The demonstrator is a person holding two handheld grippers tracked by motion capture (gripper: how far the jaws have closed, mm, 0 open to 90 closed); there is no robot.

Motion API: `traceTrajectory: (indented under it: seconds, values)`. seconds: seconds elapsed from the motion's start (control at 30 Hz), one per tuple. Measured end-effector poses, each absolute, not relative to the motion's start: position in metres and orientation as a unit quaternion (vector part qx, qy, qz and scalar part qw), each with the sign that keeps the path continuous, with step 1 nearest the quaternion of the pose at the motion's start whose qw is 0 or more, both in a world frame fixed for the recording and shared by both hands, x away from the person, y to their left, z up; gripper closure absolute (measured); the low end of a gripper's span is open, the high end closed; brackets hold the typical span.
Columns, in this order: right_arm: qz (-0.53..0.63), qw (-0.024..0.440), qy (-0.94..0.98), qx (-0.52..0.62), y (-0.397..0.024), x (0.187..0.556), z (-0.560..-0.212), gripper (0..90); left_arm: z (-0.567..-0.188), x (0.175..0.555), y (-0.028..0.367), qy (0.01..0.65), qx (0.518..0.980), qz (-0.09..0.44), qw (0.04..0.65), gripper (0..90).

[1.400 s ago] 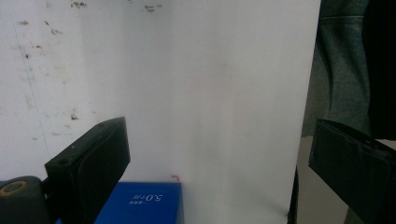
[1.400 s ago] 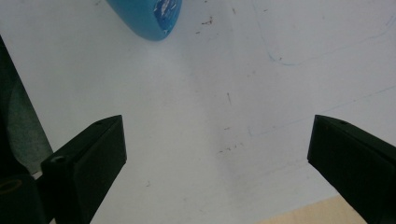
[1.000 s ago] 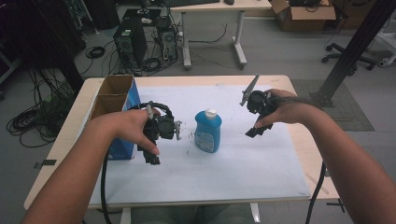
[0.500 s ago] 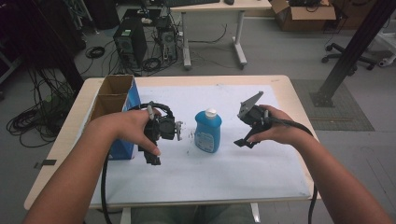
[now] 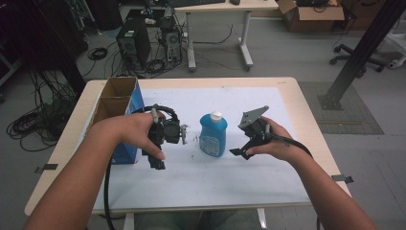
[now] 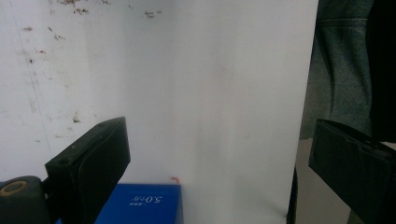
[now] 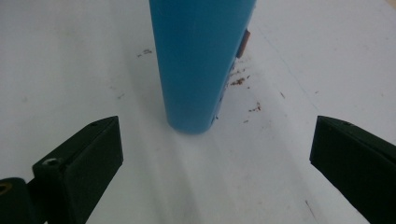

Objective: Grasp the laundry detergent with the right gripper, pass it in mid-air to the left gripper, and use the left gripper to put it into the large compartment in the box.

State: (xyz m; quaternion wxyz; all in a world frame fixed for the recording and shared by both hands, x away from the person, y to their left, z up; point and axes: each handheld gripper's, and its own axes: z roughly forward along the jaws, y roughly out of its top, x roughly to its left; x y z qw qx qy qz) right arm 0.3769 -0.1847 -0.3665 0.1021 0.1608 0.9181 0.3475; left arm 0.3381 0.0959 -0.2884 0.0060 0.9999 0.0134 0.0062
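Right gripper [image 7: 217, 154] view crops the blue bottle's [image 7: 201, 60] top.

floor [image 5: 287, 52]: grey | desk [image 5: 225, 5]: rear; computer tower [image 5: 131, 45] | office chair [image 5: 364, 50]: right

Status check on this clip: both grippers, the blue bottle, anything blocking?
Right gripper open, fingers aimed at blue bottle, not touching. Left gripper open, empty, beside blue box. Bottle upright on white sheet. Nothing between right gripper and bottle.
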Motion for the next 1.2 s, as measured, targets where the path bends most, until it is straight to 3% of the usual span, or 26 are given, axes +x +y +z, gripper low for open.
traceTrajectory:
  seconds: [1.2]
  values:
    - [0.497,0.156,0.827,0.212,-0.15,0.372,-0.416,0.0,-0.29,0.335,0.095,0.006,1.0,0.009,0.011,5.6]
